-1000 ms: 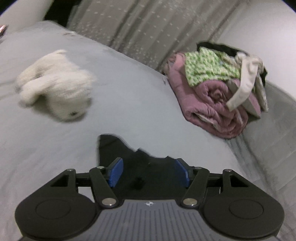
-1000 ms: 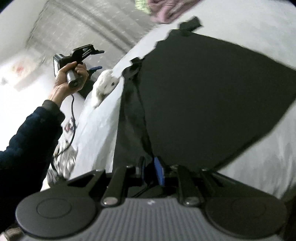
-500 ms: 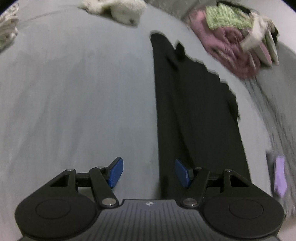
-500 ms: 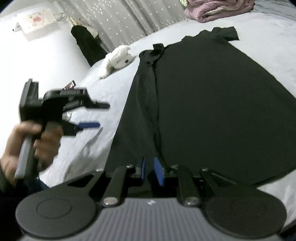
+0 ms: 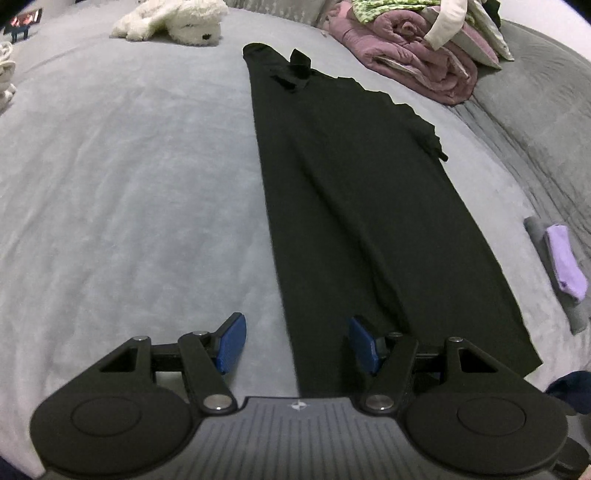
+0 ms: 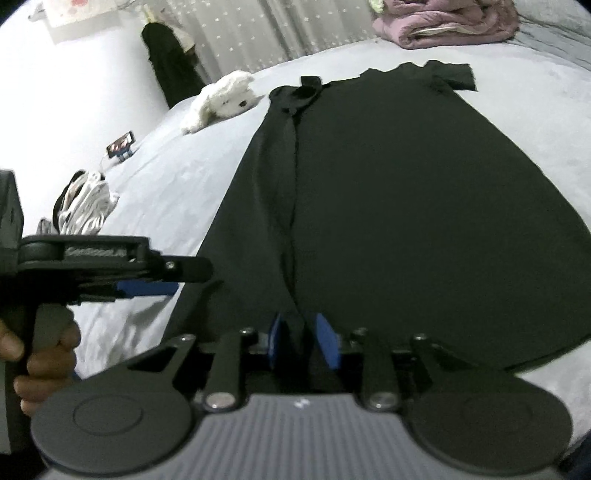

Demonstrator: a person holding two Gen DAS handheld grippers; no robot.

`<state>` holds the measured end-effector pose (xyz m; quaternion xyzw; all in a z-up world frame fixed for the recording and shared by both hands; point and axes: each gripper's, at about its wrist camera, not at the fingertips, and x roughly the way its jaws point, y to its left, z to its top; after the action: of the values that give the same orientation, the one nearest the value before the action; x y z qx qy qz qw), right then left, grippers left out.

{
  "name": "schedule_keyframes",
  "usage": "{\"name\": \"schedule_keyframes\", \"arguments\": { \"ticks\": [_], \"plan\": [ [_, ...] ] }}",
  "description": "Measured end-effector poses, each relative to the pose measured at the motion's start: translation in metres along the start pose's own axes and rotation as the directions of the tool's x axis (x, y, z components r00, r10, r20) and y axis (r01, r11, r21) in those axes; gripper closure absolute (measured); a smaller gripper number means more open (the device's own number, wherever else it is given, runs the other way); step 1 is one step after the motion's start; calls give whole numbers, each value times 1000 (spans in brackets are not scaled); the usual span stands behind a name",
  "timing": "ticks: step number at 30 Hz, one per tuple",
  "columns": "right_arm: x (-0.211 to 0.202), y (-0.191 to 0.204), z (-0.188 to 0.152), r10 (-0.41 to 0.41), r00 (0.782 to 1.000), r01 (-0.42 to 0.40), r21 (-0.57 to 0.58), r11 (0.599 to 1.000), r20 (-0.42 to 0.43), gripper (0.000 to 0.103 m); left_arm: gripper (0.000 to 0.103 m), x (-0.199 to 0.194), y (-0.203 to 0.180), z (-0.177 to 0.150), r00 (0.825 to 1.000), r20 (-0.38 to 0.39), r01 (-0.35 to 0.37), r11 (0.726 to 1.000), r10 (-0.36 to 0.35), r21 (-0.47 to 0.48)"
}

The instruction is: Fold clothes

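Note:
A black garment (image 5: 351, 184) lies flat on the grey bed (image 5: 129, 184), its left side folded over lengthwise. My left gripper (image 5: 295, 341) hangs open just above the near hem, and the folded left edge runs between its blue pads (image 5: 231, 341) untouched. In the right wrist view the same garment (image 6: 406, 203) spreads ahead. My right gripper (image 6: 301, 341) is closing its jaws on a pinched ridge of the near hem. The left gripper (image 6: 192, 275) shows there at the left, held by a hand (image 6: 40, 354).
A white plush toy (image 5: 173, 22) and a pile of pink bedding and clothes (image 5: 413, 62) lie at the far end. A folded purple cloth (image 5: 563, 258) sits at the right. A phone (image 6: 120, 144) and a white bundle (image 6: 85, 206) lie to the left.
The left gripper has swung from the far end by the plush toy back to the near hem, still open. The right gripper rolled upright and kept its pinch on the fabric.

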<state>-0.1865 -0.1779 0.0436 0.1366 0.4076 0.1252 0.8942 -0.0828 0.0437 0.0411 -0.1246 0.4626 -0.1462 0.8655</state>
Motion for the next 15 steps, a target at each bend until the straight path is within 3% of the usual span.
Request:
{"name": "schedule_keyframes", "arguments": {
  "ticks": [1, 2, 3, 4, 5, 8, 11, 14, 15],
  "plan": [
    [0, 1, -1, 1, 1000, -1, 0, 1000, 2, 95, 43, 0, -2, -3, 1000, 7, 3, 1000, -3, 11],
    [0, -1, -1, 9, 1000, -9, 17, 1000, 3, 96, 53, -1, -4, -6, 1000, 13, 6, 1000, -6, 24],
    [0, -3, -1, 25, 1000, -25, 49, 998, 3, 96, 84, 0, -5, -9, 1000, 5, 16, 999, -16, 31],
    [0, -8, -1, 60, 998, -60, 99, 993, 3, 96, 98, 2, -6, -10, 999, -9, 31, 999, -31, 36],
    [-1, -13, -2, 98, 995, -98, 152, 984, 4, 96, 102, 0, -4, -11, 999, -12, 46, 999, -46, 26],
    [-5, -33, -6, 258, 965, -258, 340, 904, 46, 96, 103, -10, 9, -11, 996, -1, 92, 995, -92, -27],
    [-13, -52, -13, 416, 895, -439, 497, 749, 163, 97, 103, -28, 19, -11, 990, 28, 136, 989, -135, -50],
    [-6, -56, -18, 438, 888, -438, 546, 714, 139, 97, 103, -33, 17, -13, 993, 23, 119, 992, -119, -30],
    [-4, -55, -20, 422, 899, -415, 537, 734, 119, 97, 103, -31, 15, -14, 995, 19, 101, 995, -101, -12]
  ]
}}
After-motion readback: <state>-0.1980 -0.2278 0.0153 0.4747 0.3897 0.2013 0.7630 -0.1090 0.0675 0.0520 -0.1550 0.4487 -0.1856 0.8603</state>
